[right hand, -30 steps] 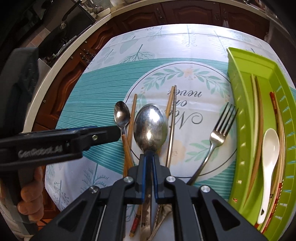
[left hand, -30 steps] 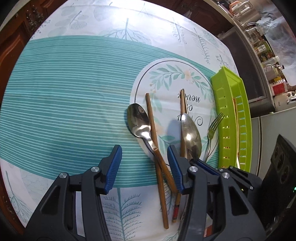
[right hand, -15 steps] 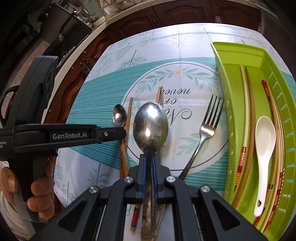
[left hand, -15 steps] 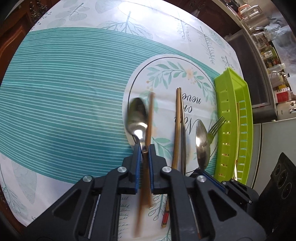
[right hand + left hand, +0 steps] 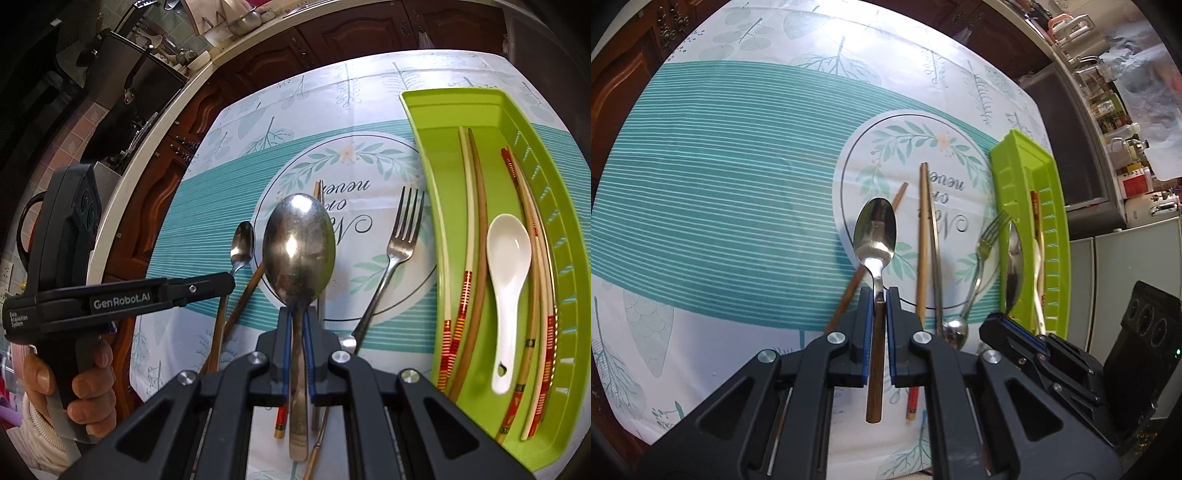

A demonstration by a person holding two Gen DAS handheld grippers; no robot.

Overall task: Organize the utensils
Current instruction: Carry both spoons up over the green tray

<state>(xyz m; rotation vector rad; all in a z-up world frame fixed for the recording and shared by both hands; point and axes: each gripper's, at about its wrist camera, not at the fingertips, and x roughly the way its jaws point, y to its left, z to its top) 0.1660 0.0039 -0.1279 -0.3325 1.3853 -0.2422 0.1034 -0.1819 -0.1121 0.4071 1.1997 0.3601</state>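
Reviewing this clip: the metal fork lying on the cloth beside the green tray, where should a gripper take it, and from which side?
Probably the fork by mid-handle, from above, fingers closing across its width. The handle is thin, lies flat with bare cloth either side; the tines point away near the green tray wall, and its near end is hidden behind the right gripper.

To my left in the left wrist view, the striped tablecloth point(image 5: 701, 206) lies bare. Ahead, the chopsticks point(image 5: 925, 236) and fork point(image 5: 984, 254) clutter the centre. At right in the right wrist view, the green tray point(image 5: 424, 147) holds a bare strip along its left wall; a white spoon point(image 5: 508, 266) and chopstick pairs fill the rest.
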